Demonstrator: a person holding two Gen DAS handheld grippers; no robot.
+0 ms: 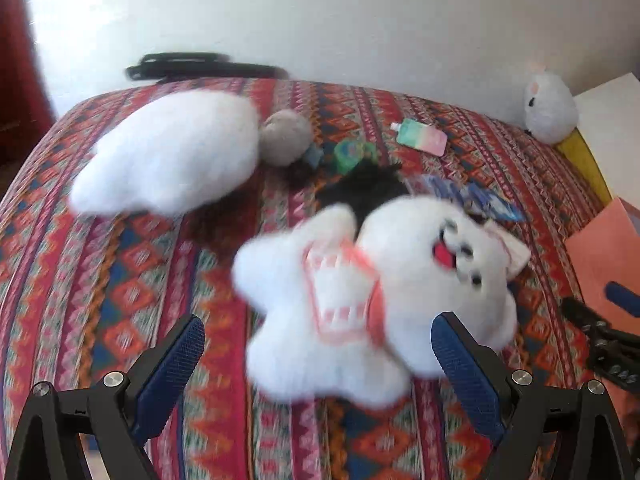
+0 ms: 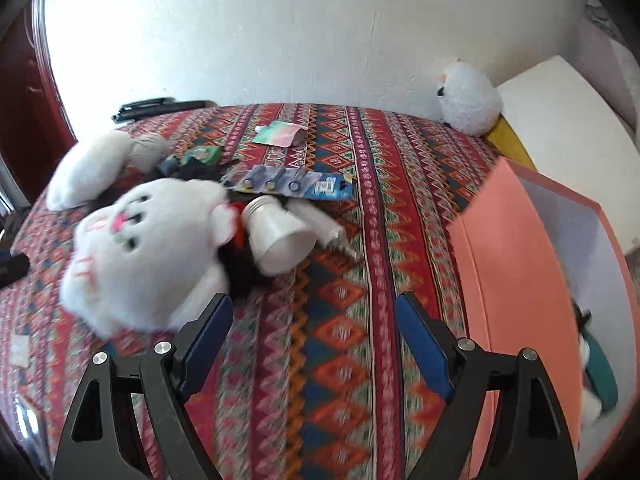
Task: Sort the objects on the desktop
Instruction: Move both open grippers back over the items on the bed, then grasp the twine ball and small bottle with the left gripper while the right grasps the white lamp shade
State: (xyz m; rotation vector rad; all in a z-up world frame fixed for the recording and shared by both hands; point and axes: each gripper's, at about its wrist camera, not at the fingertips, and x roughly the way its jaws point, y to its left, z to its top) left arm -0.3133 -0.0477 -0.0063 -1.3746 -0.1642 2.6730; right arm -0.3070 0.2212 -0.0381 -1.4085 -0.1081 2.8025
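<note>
While lying face-up on the patterned cloth (image 1: pixel 120 280), sprawled just beyond the left gripper (image 1: pixel 318 340): a white cat plush (image 1: pixel 372 280) with a pink bib, blurred by motion, head toward the right, one paw overlapping the right blue pad in the left wrist view. Whether touching that pad, cannot tell. Left gripper low over the cloth, pointed forward at the plush, fingers spread wide, nothing between them. Holding hand out of view.

Seen from the right wrist camera, same cat plush (image 2: pixel 144 252) at left, head nearest, just off the left finger tip. Right gripper (image 2: pixel 314 312) angled down over bare cloth (image 2: pixel 320 360), fingers wide apart, empty.

Right beside the plush head: a white paper cup (image 2: pixel 280 240) on its side, mouth toward the camera, with a dark furry thing (image 2: pixel 240 272) under and between them. Behind the cup, a blister pack of batteries (image 2: pixel 292 184). Farther back, a pastel pouch (image 2: pixel 280 134), a green tape roll (image 2: pixel 202 156) and a grey ball (image 2: pixel 150 148) touching a plain white plush (image 2: pixel 88 172) at far left. At the far right edge, a small round white plush (image 2: pixel 468 100) near the wall. Near right, an open pink box (image 2: pixel 516 280) on its side, something teal and white inside.
</note>
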